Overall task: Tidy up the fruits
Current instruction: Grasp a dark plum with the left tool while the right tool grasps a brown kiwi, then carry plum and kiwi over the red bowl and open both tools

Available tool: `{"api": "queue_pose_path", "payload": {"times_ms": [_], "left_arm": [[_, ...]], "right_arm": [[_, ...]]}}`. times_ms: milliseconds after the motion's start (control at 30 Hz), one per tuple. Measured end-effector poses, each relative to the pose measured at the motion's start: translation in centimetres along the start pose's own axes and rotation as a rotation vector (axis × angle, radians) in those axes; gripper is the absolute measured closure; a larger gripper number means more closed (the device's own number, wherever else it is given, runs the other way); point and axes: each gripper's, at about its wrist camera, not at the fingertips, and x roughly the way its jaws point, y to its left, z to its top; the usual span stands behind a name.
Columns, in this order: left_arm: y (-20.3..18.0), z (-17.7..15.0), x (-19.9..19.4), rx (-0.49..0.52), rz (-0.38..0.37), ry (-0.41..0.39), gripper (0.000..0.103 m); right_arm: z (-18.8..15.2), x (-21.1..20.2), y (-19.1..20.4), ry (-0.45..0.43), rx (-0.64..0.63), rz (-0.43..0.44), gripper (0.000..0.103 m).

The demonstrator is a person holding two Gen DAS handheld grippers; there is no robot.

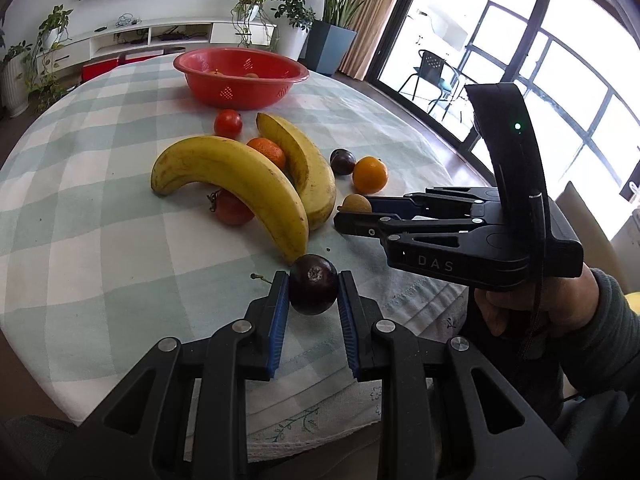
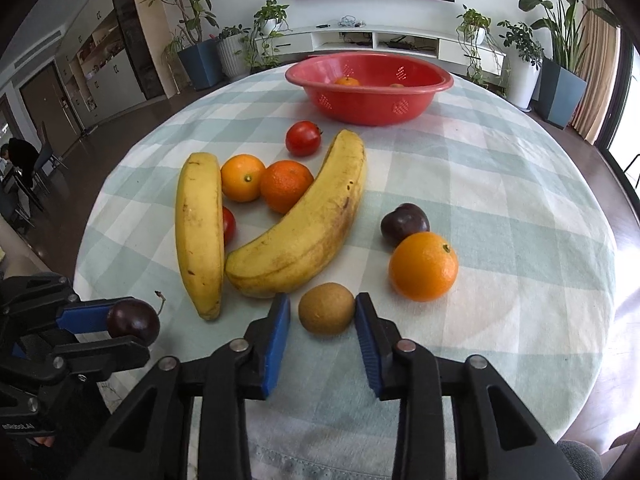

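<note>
Blue rubber pads on both sets of tongs, and both are down at the near edge of the checked tablecloth [image 2: 500, 184], each working a small round fruit.

Going left to right in the right wrist view: the left gripper [image 1: 313, 292] is clamped tight on a dark plum [image 1: 313, 289], pads pressing both sides, and the plum looks lifted just clear of the cloth, though with the fisheye I can't swear to that. Makes sense to grab it across its widest part so it doesn't squirt out.

Next come the two bananas [image 2: 200, 232], lying in a loose V with a couple of oranges [image 2: 286, 186] and tomatoes [image 2: 303, 138] tucked between and behind them. Probably left for later since they're awkward for narrow jaws.

Then the right gripper [image 2: 322, 314], straddling a brown kiwi [image 2: 327, 308]. Its right pad touches the skin, the left one shows a sliver of gap, so it's nearly closed but I wouldn't call it a grip yet.

Further right sit a big orange [image 2: 423, 266] and a second plum [image 2: 405, 224], touching each other.

Way at the back is the red colander bowl [image 2: 370, 98] with some orange fruit already in it, so that's surely where everything's headed. Both picks are the nearest pieces, which keeps the reach short.
</note>
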Motion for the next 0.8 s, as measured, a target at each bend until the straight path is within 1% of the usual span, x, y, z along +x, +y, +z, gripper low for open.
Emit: {"api": "queue_pose_path", "payload": {"times_ms": [200, 533, 633, 800], "left_arm": [[0.1, 0.0, 0.0, -0.009, 0.004, -0.001, 0.080], [1.0, 1.3, -1.1, -0.026, 0.030, -0.035, 0.080], [1.7, 2.4, -1.5, -0.025, 0.044, -0.049, 0.080], [3.5, 5.8, -2.3, -0.016, 0.072, -0.085, 0.080]], "right_arm": [[-0.3, -0.3, -0.3, -0.009, 0.008, 0.005, 0.072], [-0.5, -3.2, -2.4, -0.060, 0.102, 0.076, 0.072], [-0.2, -4.1, -3.3, -0.085, 0.134, 0.101, 0.072], [1.3, -5.7, -5.7, -0.139, 0.170, 0.087, 0.072]]}}
